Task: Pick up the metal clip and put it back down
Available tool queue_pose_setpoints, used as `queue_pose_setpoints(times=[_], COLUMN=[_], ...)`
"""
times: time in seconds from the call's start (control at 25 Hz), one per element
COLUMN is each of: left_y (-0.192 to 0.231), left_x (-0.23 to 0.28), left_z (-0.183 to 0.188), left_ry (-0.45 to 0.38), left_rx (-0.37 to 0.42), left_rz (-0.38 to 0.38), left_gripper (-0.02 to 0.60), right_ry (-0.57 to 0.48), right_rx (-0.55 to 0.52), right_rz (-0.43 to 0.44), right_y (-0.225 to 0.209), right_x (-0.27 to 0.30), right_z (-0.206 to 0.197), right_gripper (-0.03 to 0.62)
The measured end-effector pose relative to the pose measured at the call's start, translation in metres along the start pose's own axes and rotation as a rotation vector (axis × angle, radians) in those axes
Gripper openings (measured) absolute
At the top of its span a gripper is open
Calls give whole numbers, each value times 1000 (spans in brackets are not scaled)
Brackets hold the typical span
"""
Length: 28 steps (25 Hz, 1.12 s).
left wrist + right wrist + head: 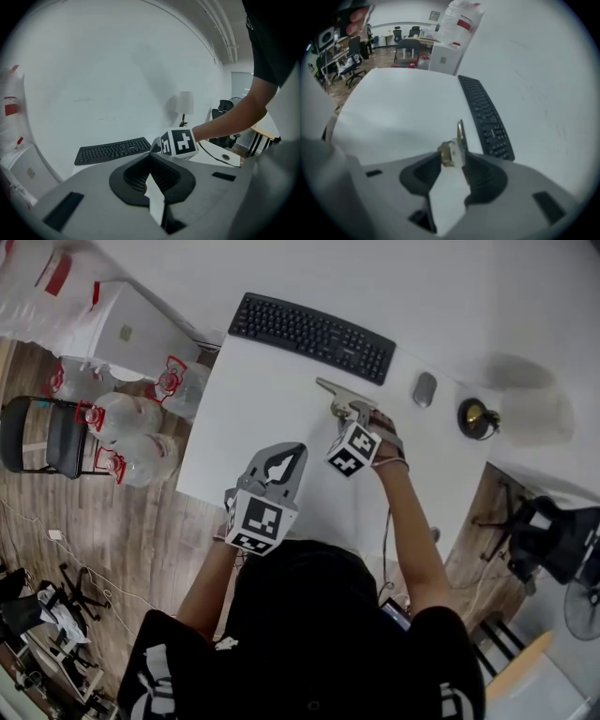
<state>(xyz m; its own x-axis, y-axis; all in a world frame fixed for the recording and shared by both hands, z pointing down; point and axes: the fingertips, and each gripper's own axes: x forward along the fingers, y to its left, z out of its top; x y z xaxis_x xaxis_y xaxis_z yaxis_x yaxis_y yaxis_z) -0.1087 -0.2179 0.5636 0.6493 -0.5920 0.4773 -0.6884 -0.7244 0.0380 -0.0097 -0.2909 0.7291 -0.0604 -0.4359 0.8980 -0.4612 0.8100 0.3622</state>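
Observation:
The metal clip [336, 390] is a thin silvery piece with a brass-coloured part. It lies on the white table [253, 418] just in front of the keyboard [312, 337]. My right gripper [356, 411] points steeply down over it. In the right gripper view the clip [459, 136] stands between the tips of the right gripper [452, 158], whose jaws are apart, with white table showing in the gap. My left gripper [298, 450] hovers nearer the table's front, to the left of the right one. In its own view the left gripper [150, 157] has its tips together and holds nothing.
A grey mouse [424, 388] lies right of the keyboard, and a dark round object [476, 418] sits further right. Large water bottles [122, 418] and a chair [47, 435] stand on the wooden floor left of the table. The right gripper's marker cube [180, 142] shows ahead in the left gripper view.

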Motion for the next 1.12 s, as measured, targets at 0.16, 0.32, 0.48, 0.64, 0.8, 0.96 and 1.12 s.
queue_pose_setpoints(times=[0.16, 0.32, 0.48, 0.64, 0.8, 0.96, 1.12], left_y=[-4, -1, 3, 5, 8, 7, 4], left_x=[4, 6, 7, 6, 6, 7, 11], left_z=[-7, -11, -14, -12, 2, -4, -2], left_ry=[21, 31, 39, 35, 17, 33, 40], left_rx=[-5, 0, -4, -35, -37, -34, -25], left_rz=[-5, 0, 4, -1, 2, 8, 3], left_gripper=[23, 23, 23, 23, 23, 23, 23], right_ry=[13, 35, 31, 35, 37, 35, 27], right_rx=[-29, -27, -6, 1, 0, 15, 22], right_rz=[6, 15, 0, -20, -34, -27, -20], right_y=[0, 1, -4, -9, -12, -9, -8], right_x=[16, 36, 42, 44, 43, 40, 36], right_z=[0, -5, -5, -3, -4, -4, -5], right_gripper=[181, 186, 187, 182, 150, 143, 130])
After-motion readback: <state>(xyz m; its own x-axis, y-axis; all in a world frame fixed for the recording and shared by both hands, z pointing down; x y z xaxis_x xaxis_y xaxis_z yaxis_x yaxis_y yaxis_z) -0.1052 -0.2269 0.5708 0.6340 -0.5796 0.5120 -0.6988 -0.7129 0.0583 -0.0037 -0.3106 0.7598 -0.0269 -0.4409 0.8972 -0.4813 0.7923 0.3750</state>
